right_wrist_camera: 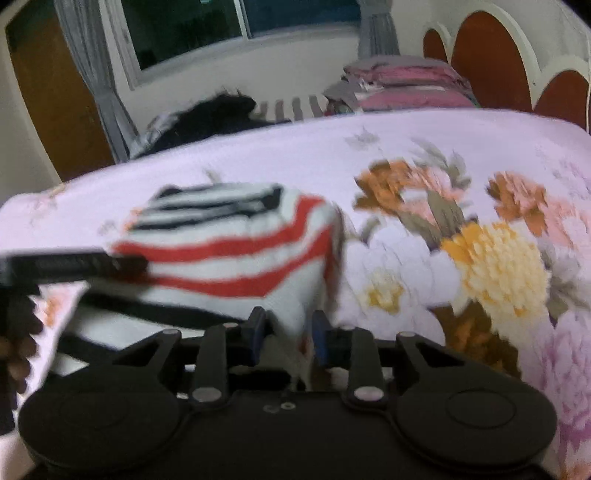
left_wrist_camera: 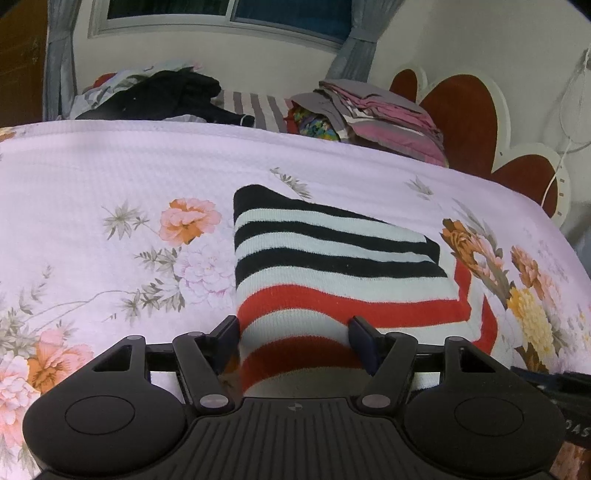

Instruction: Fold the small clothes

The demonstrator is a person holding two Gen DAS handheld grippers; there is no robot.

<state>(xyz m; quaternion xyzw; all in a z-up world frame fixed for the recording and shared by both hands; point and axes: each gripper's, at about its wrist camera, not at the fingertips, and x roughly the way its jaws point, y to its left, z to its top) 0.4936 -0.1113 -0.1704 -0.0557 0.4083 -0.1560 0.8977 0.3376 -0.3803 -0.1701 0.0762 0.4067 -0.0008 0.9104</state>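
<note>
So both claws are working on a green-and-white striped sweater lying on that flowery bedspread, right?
Not green. In the left wrist view the striped sweater has black, white and red bands. The rest holds: it lies on the flowery bedspread, with the left claw and right claw at its near edge.

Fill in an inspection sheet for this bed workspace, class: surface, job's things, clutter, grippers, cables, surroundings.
Surface: pink floral bedspread.
Job's things: striped garment, partly folded, lying on the bedspread.
Clutter: dark clothes and stacked pink linens at the far edge.
Grippers: left gripper open astride the garment's near edge; right gripper narrowly apart with cloth between its fingers, grip unclear, view blurred.
Cables: white cable on the wall.
Surroundings: window, grey curtains, headboard.
</note>
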